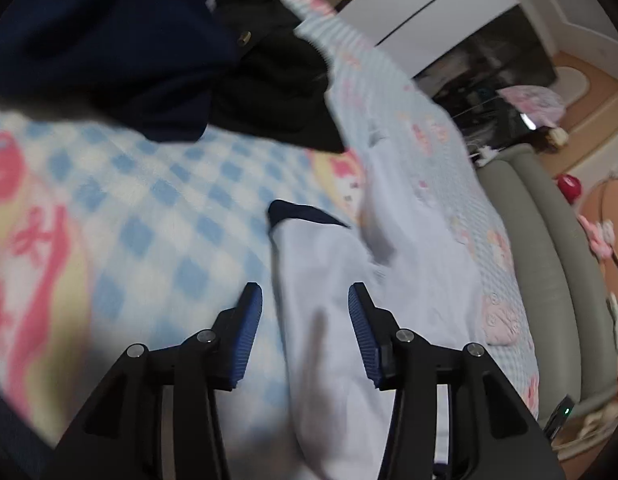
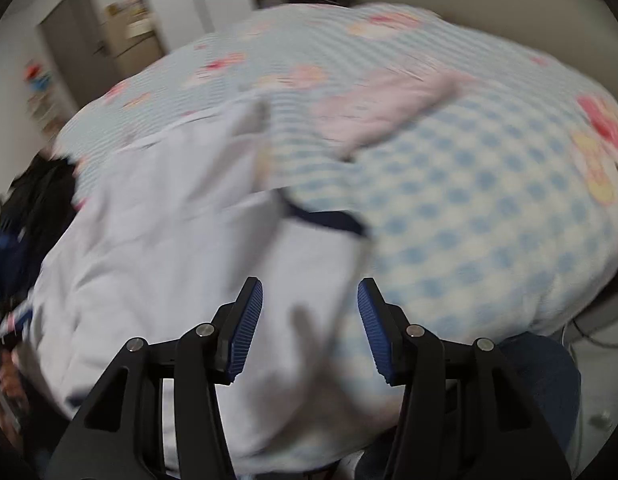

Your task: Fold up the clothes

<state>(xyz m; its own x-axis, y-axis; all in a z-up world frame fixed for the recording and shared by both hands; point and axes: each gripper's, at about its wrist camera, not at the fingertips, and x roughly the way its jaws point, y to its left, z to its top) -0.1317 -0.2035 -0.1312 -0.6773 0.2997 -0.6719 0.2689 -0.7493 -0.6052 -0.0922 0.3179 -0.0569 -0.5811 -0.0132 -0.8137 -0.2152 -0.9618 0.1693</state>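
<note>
White garment lies between both grippers' spread fingers on checked blanket.

No readable text anywhere

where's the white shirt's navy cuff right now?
In both wrist views the navy cuff lies on the blue checked blanket, at the far end of the white shirt, ahead of both open grippers; the dark clothes pile is beyond it.

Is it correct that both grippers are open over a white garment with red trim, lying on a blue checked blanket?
Not quite: the trim is dark navy, not red, as the left wrist view shows. Otherwise yes: the left gripper and right gripper are open over the white garment on the blue checked blanket.
</note>
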